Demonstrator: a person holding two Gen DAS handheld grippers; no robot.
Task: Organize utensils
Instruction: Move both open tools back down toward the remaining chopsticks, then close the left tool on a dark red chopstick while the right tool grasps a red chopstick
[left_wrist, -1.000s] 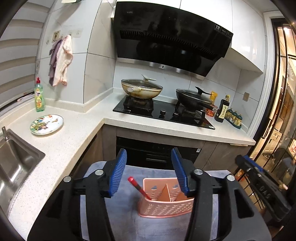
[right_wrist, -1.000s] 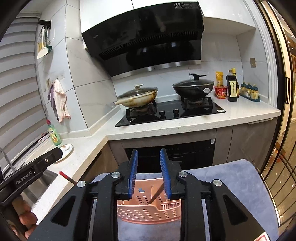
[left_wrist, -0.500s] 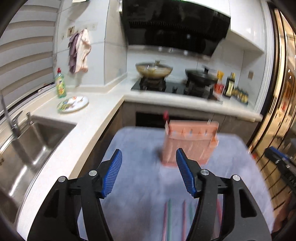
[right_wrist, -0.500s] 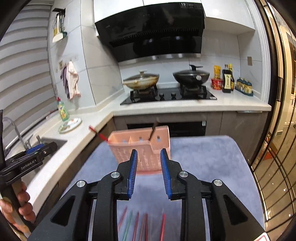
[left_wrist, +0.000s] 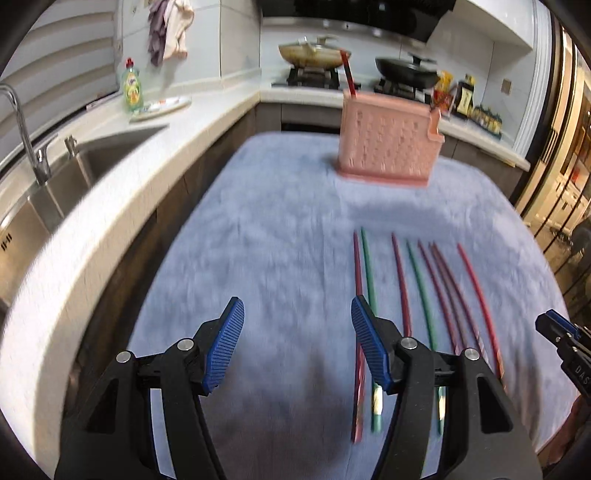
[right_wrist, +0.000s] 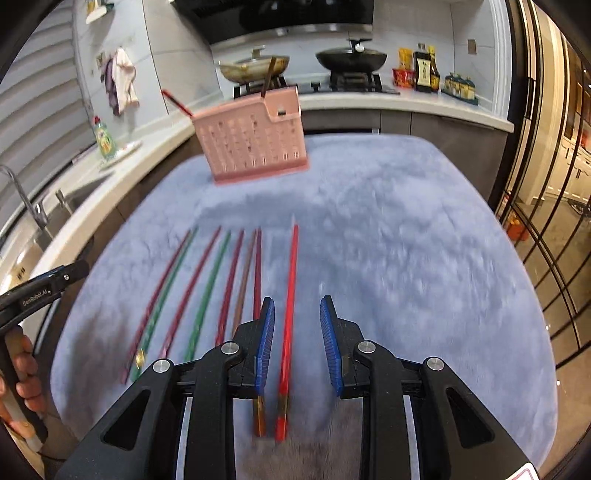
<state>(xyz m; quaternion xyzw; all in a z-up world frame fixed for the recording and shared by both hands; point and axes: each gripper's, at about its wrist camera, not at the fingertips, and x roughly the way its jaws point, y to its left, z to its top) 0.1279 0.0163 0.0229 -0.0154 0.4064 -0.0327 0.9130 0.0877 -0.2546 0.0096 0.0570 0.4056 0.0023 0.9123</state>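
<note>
- Kitchen surroundings: a white counter (left_wrist: 92, 206) runs along the left with a steel sink (left_wrist: 70, 173) and faucet (left_wrist: 22, 122), a green dish-soap bottle (left_wrist: 132, 86) and a patterned plate (left_wrist: 162, 107) behind it.
- Farther back, a stove carries a lidded pan (right_wrist: 255, 68) and a black wok (right_wrist: 351, 57); sauce bottles (right_wrist: 424, 72) stand to the right of them.
- Covering the bench is a blue-grey fleece cloth (right_wrist: 388, 258), which carries all the utensils.
- A pink perforated utensil holder (right_wrist: 255, 147) stands upright at the far end of the cloth; a red chopstick (left_wrist: 349, 75) pokes out of its left compartment, and in the right wrist view a darker stick (right_wrist: 267, 81) leans out nearer the middle.
- A row of loose chopsticks (left_wrist: 424, 291) lies on the cloth nearer the cameras, roughly parallel and pointing toward the holder: dark red, green and brownish ones side by side.
- A brighter red chopstick (right_wrist: 290, 295) lies at the right end of the row, a little apart from the others.
- Left gripper (left_wrist: 297, 345) hovers above bare cloth with its blue-padded jaws spread wide and nothing between them; its right finger overlaps the leftmost chopsticks in the picture.
- Right gripper (right_wrist: 297, 349) has its jaws parted on either side of the brighter red chopstick without touching it; whether it is down at cloth level cannot be told.
- Both views are motion-blurred.
</note>
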